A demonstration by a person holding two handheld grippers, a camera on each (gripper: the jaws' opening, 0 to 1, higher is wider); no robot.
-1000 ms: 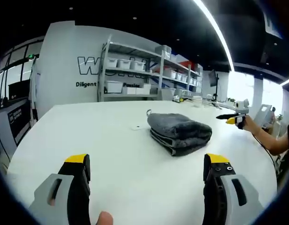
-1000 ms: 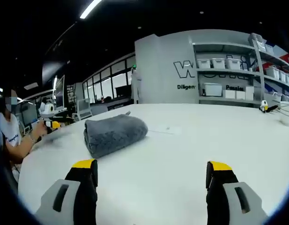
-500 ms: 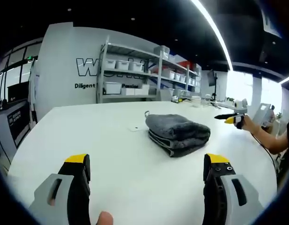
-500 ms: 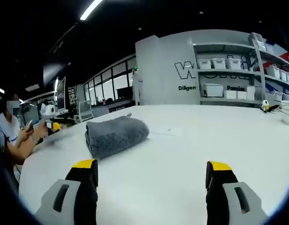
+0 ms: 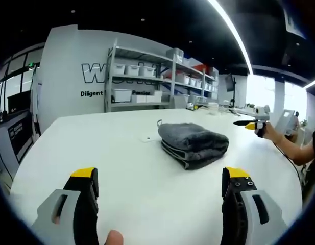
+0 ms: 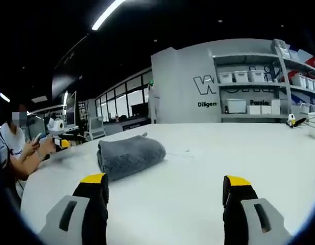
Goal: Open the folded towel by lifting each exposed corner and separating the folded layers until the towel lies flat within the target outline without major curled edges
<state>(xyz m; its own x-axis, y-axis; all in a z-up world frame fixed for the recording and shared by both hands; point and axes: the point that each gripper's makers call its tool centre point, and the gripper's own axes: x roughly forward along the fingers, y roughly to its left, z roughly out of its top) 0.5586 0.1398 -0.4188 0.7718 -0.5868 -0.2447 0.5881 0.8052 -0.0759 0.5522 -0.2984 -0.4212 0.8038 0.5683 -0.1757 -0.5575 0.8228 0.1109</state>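
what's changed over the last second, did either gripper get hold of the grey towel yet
No. The folded grey towel lies untouched on the white table, with nothing taken or let go. Only the cameras shifted: the right gripper view tipped a little, so the towel sits lower in it, and the left gripper view barely moved. The left gripper and right gripper stay open and short of the towel.

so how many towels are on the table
1: a folded grey towel lying on the white table, ahead of both open grippers; in the right gripper view it sits left of centre.
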